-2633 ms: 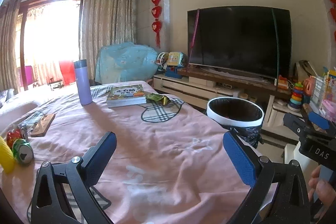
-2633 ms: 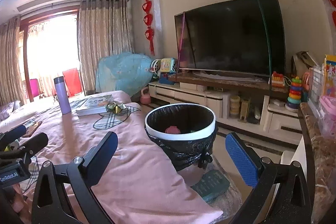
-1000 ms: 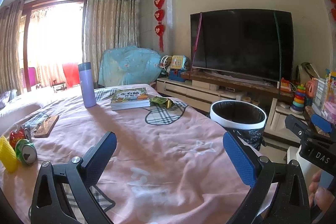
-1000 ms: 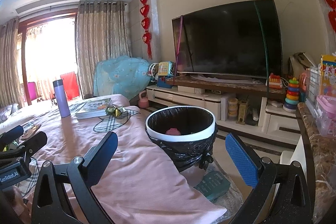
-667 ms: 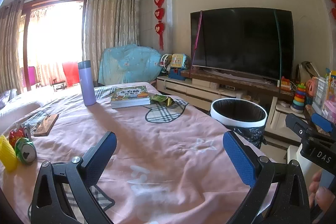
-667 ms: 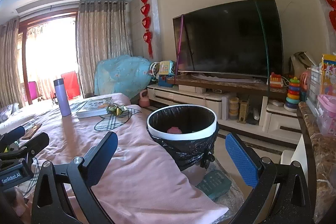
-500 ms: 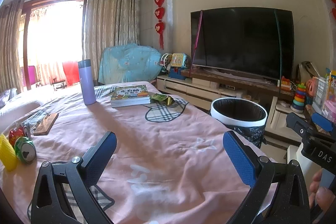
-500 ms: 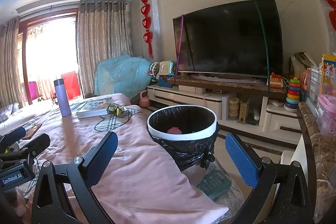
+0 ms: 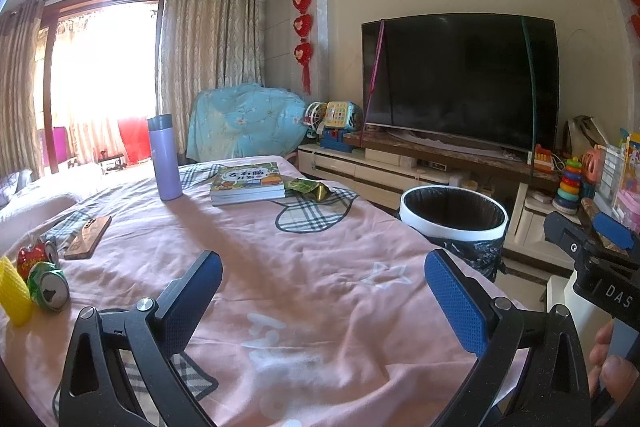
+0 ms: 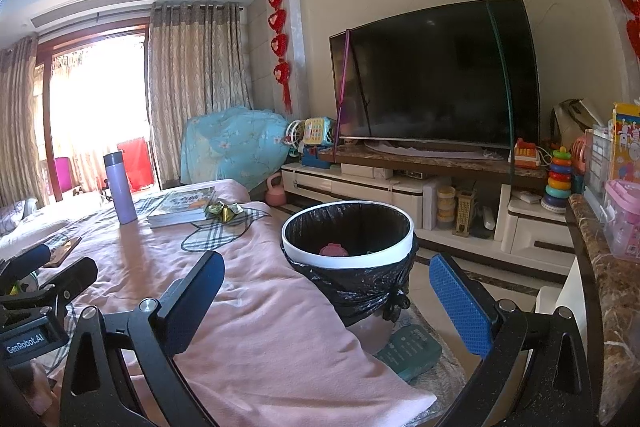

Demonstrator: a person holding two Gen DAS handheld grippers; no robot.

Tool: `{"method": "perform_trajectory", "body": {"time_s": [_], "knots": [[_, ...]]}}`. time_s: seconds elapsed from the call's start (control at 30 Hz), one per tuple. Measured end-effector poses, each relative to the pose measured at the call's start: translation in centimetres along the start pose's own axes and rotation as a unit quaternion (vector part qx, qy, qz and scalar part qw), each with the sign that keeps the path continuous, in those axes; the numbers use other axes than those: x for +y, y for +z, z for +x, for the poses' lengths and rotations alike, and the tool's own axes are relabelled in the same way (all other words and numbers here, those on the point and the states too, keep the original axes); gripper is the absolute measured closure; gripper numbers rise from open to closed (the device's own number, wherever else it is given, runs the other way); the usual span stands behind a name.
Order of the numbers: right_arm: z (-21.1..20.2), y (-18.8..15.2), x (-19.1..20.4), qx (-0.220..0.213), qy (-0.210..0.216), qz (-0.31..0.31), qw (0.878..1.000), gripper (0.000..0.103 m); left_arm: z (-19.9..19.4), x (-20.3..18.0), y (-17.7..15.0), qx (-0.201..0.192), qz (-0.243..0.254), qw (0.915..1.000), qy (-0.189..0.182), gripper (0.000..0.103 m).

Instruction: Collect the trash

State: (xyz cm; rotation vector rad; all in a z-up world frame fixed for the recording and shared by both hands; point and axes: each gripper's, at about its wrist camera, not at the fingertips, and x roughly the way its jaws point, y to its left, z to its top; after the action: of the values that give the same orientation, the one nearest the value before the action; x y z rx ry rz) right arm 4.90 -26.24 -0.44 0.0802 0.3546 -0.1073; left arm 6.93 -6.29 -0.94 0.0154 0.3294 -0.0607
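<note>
With nothing held and both the left gripper and right gripper spread wide, a reach is judged next toward the crumpled wrapper far ahead, left of the bin.

Black framed left gripper, blue textured pads, silver screws, right gripper alike

A home living room, large television on a low cabinet ahead of the jaws, curtained window, red wall decorations, children's toys
</note>
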Motion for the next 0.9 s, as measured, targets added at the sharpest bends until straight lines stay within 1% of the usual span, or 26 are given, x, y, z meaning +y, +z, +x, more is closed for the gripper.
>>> {"method": "perform_trajectory", "body": {"time_s": [0.9], "knots": [[-0.17, 0.24, 0.36, -0.001, 0.011, 0.006, 1.0, 0.0, 0.11, -0.14, -0.19, 0.003, 0.006, 1.0, -0.006, 0.001]]}}
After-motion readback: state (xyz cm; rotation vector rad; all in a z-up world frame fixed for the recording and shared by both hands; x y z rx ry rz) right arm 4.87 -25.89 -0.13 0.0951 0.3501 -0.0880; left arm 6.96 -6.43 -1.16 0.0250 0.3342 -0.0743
